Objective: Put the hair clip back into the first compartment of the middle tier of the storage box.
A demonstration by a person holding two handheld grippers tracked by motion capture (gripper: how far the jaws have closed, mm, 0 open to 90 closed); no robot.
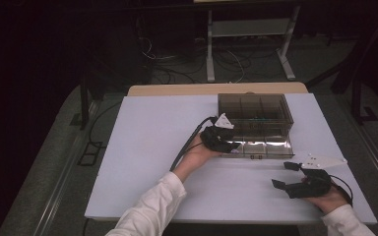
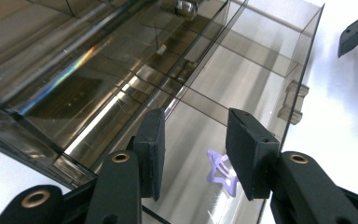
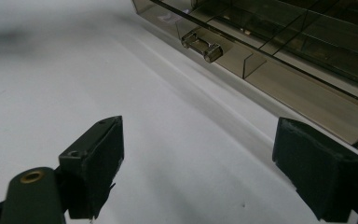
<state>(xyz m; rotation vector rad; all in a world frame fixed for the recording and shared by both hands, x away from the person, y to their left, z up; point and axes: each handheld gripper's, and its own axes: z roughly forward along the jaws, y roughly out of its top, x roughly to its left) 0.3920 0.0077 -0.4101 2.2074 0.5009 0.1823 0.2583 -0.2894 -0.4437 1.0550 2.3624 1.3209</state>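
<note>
I work with the left gripper (image 2: 193, 154) at the smoky clear organizer box (image 1: 254, 125), which stands on the white table (image 1: 147, 162) with its lid lifted toward the back. In the left gripper view a small purple star hair clip (image 2: 223, 172) lies on the floor of the near front compartment, just below and between my jaws. The pads stand apart and do not press on the clip, so I judge this gripper as released; the clip rests by itself in the box.

The right gripper (image 1: 289, 178) waits low over the table, well apart from the box at its front-right side, jaws spread wide w/ nothing between them. In the right gripper view I see the box latch (image 3: 202, 45) at the front wall, not engaged.

My estimate of progress: the placing part seems done, bc the clip is already inside its compartment. What is left, approx.: take the left gripper out of the box, then probably bring the lid down and close the latch. I see no other loose item on the table.
</note>
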